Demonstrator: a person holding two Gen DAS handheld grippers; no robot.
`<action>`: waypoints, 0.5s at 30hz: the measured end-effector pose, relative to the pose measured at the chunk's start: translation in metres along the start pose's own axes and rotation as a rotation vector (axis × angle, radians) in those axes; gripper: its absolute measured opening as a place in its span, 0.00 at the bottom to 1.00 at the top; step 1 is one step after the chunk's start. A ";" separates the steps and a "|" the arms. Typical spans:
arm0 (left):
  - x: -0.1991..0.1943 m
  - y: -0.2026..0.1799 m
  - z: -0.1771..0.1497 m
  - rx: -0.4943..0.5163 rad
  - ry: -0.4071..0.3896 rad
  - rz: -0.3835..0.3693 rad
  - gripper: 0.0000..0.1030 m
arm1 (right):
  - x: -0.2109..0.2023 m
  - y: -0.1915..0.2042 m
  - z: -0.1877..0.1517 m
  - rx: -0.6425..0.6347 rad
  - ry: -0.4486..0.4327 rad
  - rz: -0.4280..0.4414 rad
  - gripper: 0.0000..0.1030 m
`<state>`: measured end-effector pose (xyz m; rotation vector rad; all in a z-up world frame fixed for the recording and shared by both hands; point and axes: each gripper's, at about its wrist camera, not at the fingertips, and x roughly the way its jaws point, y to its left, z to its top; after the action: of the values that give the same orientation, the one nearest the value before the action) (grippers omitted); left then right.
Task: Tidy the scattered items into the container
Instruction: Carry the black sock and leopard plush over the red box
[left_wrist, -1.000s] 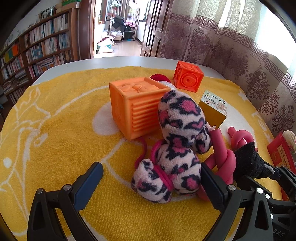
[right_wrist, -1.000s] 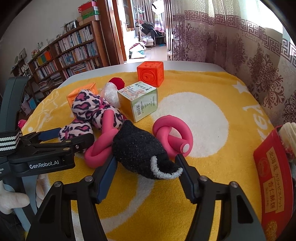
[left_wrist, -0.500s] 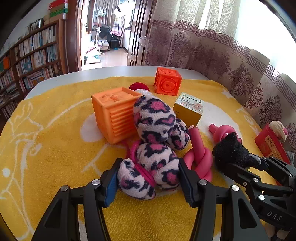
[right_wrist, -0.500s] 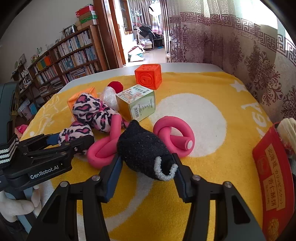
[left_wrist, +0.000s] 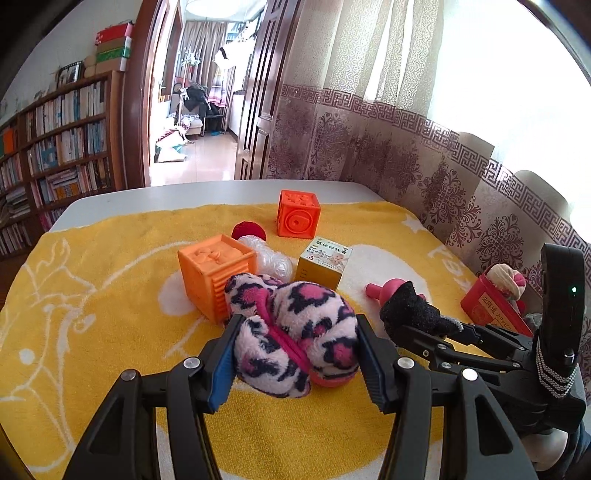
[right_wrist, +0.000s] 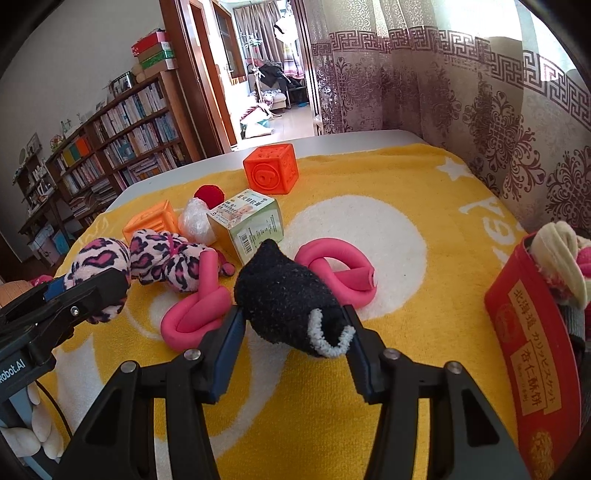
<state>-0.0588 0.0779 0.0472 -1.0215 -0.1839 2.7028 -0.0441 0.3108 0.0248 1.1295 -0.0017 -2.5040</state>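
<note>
Two orange rubber cubes sit on the yellow towel: a ribbed one (left_wrist: 216, 278) just ahead-left of the left claw, and an embossed one (left_wrist: 298, 218) far ahead of it. One leopard-print plush sock bundle (left_wrist: 295, 332) lies between the left claw's fingers, one black fuzzy sock (right_wrist: 291, 301) between the right claw's. One knotted pink foam tube (right_wrist: 332, 273) lies just beyond the right claw. Further ahead are one small cardboard medicine box (right_wrist: 247, 225), one clear crinkled plastic wad (right_wrist: 195, 225) and one red ball (right_wrist: 209, 194). One red tin (right_wrist: 532, 332) stands to the right claw's right.
</note>
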 end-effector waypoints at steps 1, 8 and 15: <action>-0.002 -0.002 0.000 0.009 -0.012 0.014 0.57 | -0.001 -0.001 0.000 0.004 -0.003 -0.001 0.55; -0.008 -0.013 0.000 0.069 -0.047 0.090 0.58 | -0.003 -0.005 0.001 0.019 -0.016 -0.013 0.55; -0.009 -0.021 -0.002 0.095 -0.050 0.102 0.58 | -0.009 -0.009 0.002 0.039 -0.039 -0.025 0.55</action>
<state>-0.0470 0.0961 0.0560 -0.9609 -0.0130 2.7999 -0.0436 0.3222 0.0310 1.1017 -0.0475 -2.5579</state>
